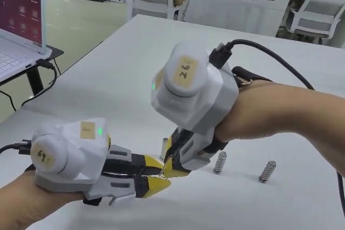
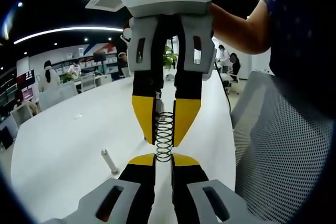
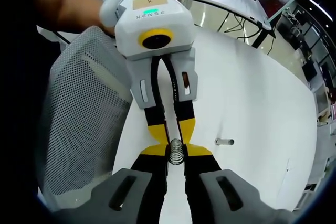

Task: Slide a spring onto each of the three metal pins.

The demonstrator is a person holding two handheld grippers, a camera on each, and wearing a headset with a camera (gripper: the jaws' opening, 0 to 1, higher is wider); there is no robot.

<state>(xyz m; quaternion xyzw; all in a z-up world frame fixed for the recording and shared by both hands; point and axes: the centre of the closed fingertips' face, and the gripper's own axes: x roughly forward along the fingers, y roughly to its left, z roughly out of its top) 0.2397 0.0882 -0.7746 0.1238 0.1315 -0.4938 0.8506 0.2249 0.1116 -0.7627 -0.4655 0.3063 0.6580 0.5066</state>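
Head view: the left gripper [image 1: 160,180] and right gripper [image 1: 171,168] meet tip to tip over open tabletop [image 1: 108,79], hiding what they hold. A bare pin [image 1: 163,148] stands just behind. Their stickers [image 1: 185,71] read 26 and perhaps 69.

Left gripper view: both grippers' fingers [image 2: 144,121] are closed on the spring [image 2: 164,136].

Right gripper view: the spring shows end-on, and the left gripper's casing reads XENSE.
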